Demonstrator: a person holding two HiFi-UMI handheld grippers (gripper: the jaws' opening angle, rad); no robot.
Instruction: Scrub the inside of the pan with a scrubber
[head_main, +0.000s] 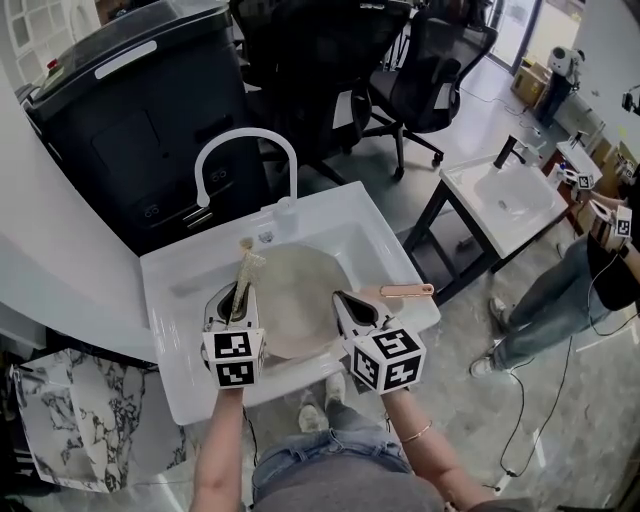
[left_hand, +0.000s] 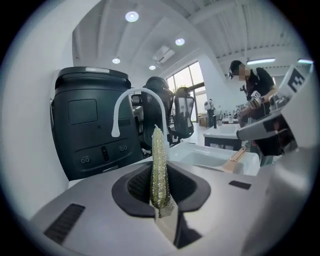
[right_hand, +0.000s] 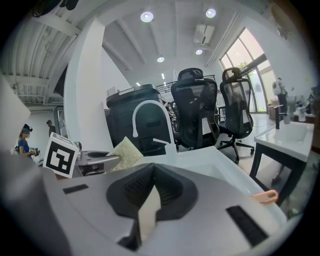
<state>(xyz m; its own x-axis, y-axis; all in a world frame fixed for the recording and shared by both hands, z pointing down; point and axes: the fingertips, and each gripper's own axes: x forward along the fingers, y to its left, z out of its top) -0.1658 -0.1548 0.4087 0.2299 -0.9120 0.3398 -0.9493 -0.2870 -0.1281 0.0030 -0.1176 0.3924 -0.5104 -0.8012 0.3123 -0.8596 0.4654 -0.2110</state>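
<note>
Here, left claw (head_main: 236, 297) clamps the scrubber (head_main: 246, 268) above the pan (head_main: 300, 300); right claw (head_main: 342, 300), closed and empty, alongside.

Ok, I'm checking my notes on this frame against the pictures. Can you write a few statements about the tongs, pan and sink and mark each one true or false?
1. The left tongs are shut on the scrubber. True.
2. The right tongs grip the pan handle. False: they are shut on nothing, and the pan handle lies free beside them.
3. The pan sits in the sink. True.
4. The scrubber lies flat in the pan. False: it stands upright in the left tongs.
5. The faucet is black. False: the faucet is white.
</note>
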